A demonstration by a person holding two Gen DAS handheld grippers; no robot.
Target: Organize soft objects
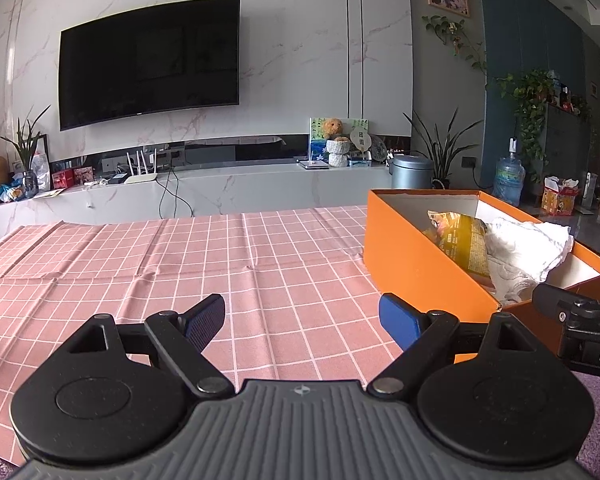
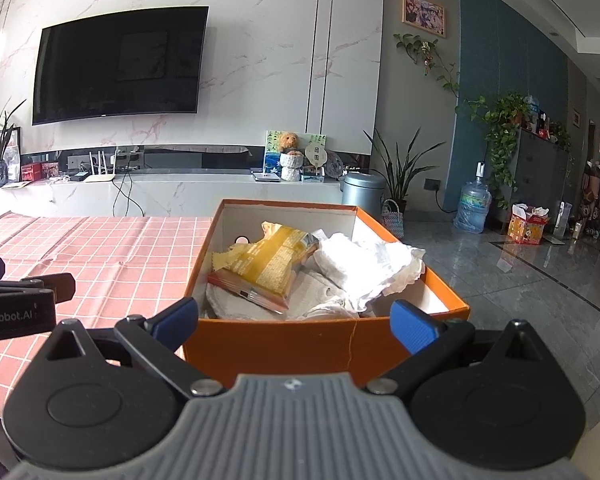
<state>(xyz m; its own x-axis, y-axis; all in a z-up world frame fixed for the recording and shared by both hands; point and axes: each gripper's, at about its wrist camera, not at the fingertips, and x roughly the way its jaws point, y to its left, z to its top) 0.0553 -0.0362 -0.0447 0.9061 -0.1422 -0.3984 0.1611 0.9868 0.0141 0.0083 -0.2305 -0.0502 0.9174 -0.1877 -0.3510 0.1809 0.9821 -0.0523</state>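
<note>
Soft objects, a yellow snack bag [image 2: 266, 266] and white cloth [image 2: 366, 266], lie inside the orange box [image 2: 300, 344]. Both tools, left tool [image 1: 302, 320] and right tool [image 2: 296, 320], stand wide and empty near the box. The bench cloth [image 1: 140, 264] beside the box shows nothing loose; packing appears complete. Next: withdraw.

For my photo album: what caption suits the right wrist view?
Open right gripper faces an orange box holding a yellow snack bag and white cloths.

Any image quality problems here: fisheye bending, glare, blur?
Left wrist view: strong barrel bend, the TV edges bow; ceiling spots flare; orange box sharp. Right wrist view: same bend; floor carries window glare; the snack bag and white cloth are evenly lit and in focus.
</note>
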